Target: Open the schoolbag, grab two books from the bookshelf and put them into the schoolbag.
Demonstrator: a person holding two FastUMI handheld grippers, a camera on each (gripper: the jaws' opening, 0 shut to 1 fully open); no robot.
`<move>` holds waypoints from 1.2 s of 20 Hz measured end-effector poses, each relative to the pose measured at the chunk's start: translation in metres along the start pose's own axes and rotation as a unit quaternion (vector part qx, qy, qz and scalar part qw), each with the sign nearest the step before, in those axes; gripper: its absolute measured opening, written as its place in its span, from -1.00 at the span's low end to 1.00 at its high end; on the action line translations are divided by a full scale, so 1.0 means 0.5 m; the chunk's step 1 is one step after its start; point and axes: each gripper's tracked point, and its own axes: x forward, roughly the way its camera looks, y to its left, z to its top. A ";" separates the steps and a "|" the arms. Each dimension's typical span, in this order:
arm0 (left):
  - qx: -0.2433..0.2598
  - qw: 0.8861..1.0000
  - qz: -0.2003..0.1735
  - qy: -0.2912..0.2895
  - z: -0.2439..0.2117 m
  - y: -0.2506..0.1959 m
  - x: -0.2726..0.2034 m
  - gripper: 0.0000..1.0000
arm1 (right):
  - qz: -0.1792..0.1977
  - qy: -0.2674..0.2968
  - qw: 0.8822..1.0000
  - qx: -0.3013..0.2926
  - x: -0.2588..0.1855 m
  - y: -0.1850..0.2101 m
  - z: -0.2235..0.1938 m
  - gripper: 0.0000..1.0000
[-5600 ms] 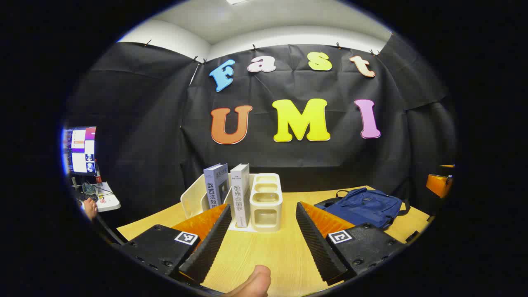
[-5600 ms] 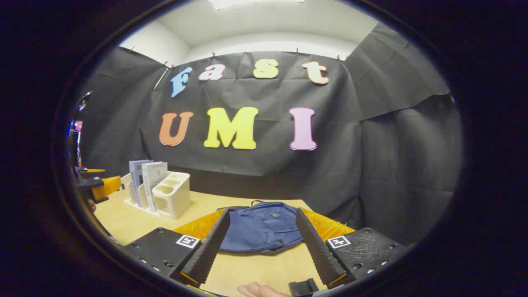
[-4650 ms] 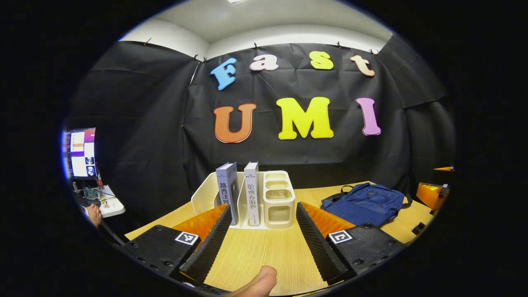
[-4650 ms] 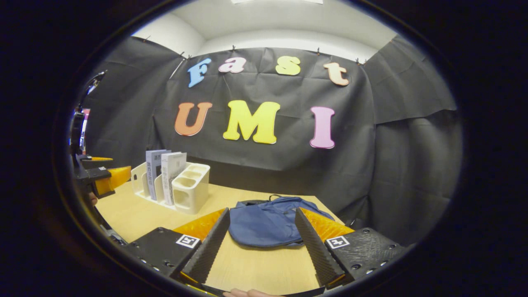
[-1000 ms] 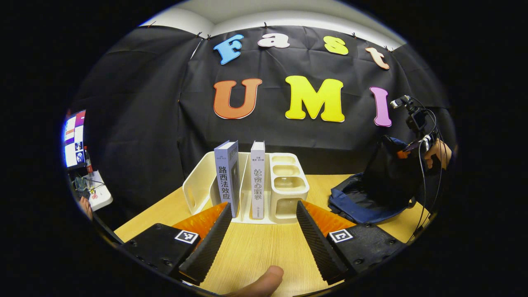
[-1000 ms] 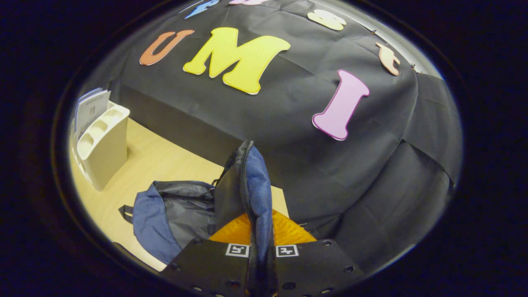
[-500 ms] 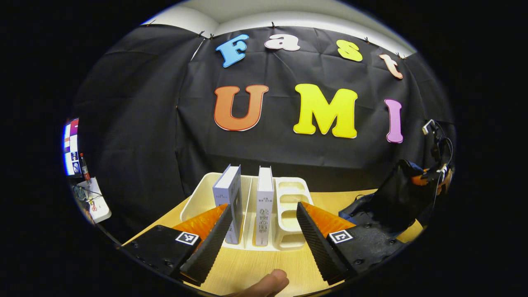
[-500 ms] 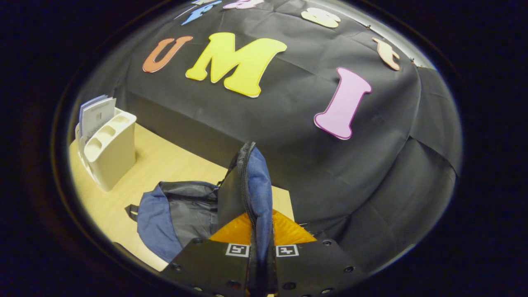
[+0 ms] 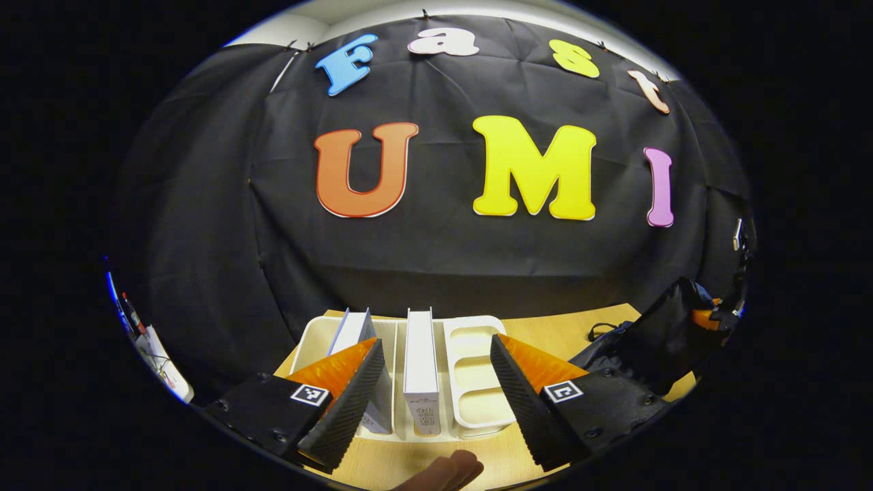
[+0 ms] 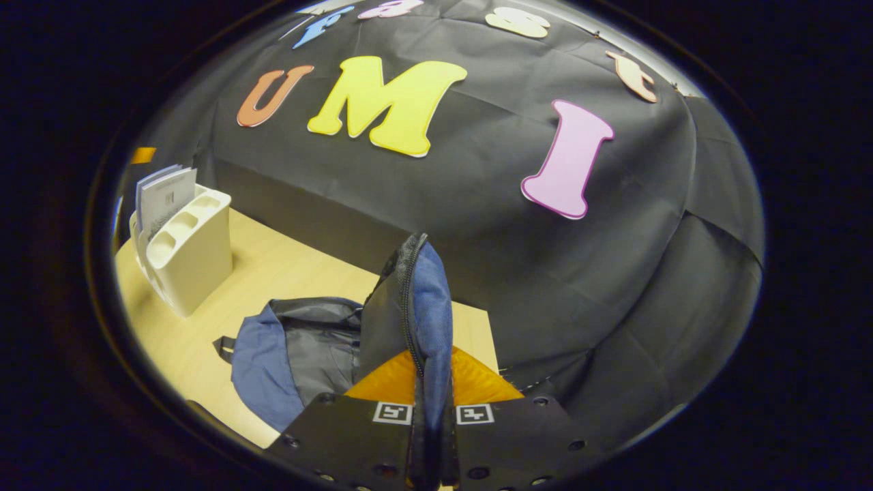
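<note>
Two books stand upright in the bookshelf (image 9: 470,382), low centre of the left gripper view: a white-spined book (image 9: 421,368) in the middle slot and a grey-blue book (image 9: 354,334) just left of it, partly behind our left finger. Left gripper (image 9: 432,385) has its jaws spread wide, one either side of the white-spined book, not touching it. We read that as lining up for a pinch on the spine from above; the spread leaves room to drop over one book without catching its neighbour.

Right gripper (image 10: 432,436) at bottom centre of the right gripper view: jaws pressed together, pinching the schoolbag flap (image 10: 416,320) along its zipper edge and holding it up. Schoolbag (image 10: 286,354) lies on the desk (image 10: 273,273), lower centre-left of that frame, grey lining exposed. We judge the lift keeps the mouth open so a book can go in one-handed.

Bag and lifted flap also sit at the far right edge of the left gripper view, well apart from the bookshelf.

Bag step looks done; no book grabbed yet. Risk: the neighbouring book tipping when the first comes out.
</note>
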 end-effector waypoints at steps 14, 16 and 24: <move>0.070 0.976 0.037 0.202 -0.066 0.042 0.184 0.87 | 0.033 -0.038 0.999 -0.021 -0.011 0.021 -0.022 -0.83; 0.071 0.975 0.040 0.208 -0.071 0.042 0.189 0.85 | 0.034 -0.038 0.998 -0.019 -0.006 0.021 -0.024 -0.83; 0.078 0.974 0.046 0.206 -0.072 0.054 0.201 0.85 | 0.040 -0.029 0.999 -0.019 0.007 0.025 -0.036 -0.82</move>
